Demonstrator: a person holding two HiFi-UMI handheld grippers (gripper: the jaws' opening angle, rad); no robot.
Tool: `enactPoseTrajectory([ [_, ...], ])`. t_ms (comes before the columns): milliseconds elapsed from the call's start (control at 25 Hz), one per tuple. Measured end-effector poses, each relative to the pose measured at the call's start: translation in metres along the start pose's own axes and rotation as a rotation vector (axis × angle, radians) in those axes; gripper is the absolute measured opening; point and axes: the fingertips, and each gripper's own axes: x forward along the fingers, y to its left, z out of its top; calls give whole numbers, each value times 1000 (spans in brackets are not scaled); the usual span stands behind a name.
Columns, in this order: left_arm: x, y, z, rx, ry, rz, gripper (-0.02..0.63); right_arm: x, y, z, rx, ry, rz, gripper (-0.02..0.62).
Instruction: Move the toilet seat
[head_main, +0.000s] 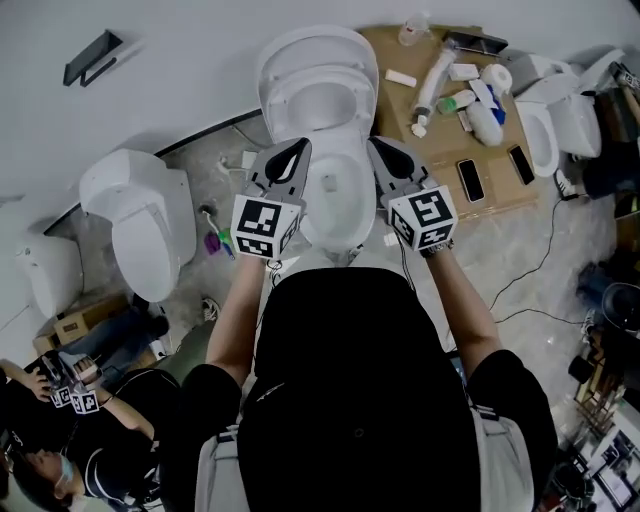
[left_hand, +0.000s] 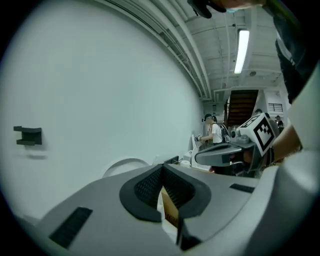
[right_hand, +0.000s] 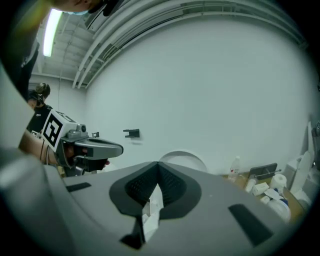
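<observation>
Left gripper (head_main: 298, 150) and right gripper (head_main: 380, 146), jaws fully closed and empty, hover side by side above the white ceramic toilet (head_main: 335, 200); its white oval seat (head_main: 272, 70) stands raised.

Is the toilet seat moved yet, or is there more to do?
Looks done: the toilet seat stands tipped up behind the open bowl. In hand: nothing; the left tongs and right tongs are shut and empty. Left: probably nothing, unless it has to go back down.
</observation>
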Motion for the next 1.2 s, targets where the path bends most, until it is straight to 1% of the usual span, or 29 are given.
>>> enactPoseTrajectory([
  [80, -17, -20, 7, -20, -19, -3, 9, -25, 1, 4, 16, -26, 1, 14],
  [200, -40, -53, 11, -24, -33, -12, 8, -60, 6, 4, 2, -30, 15, 14],
  [320, -64, -81, 11, -36, -44, -6, 9, -95, 17, 5, 24, -32, 10, 14],
  [520, -98, -122, 18, -63, -82, 18, 9, -146, 38, 6, -18, -51, 15, 14],
  [600, -108, -137, 23, -66, -105, 21, 9, -164, 43, 9, -2, -70, 16, 14],
  [680, -117, -151, 27, -62, -125, 25, 9, -181, 47, 12, 42, -96, 13, 14],
  [840, -134, -172, 31, -81, -157, 49, 9, -206, 56, 12, 127, -124, 15, 14],
  [960, -141, -183, 29, -103, -166, 55, 9, -215, 62, 13, 114, -136, 32, 14],
  [1200, -141, -204, 22, -120, -165, 48, 9, -233, 63, 13, 110, -161, 32, 14],
])
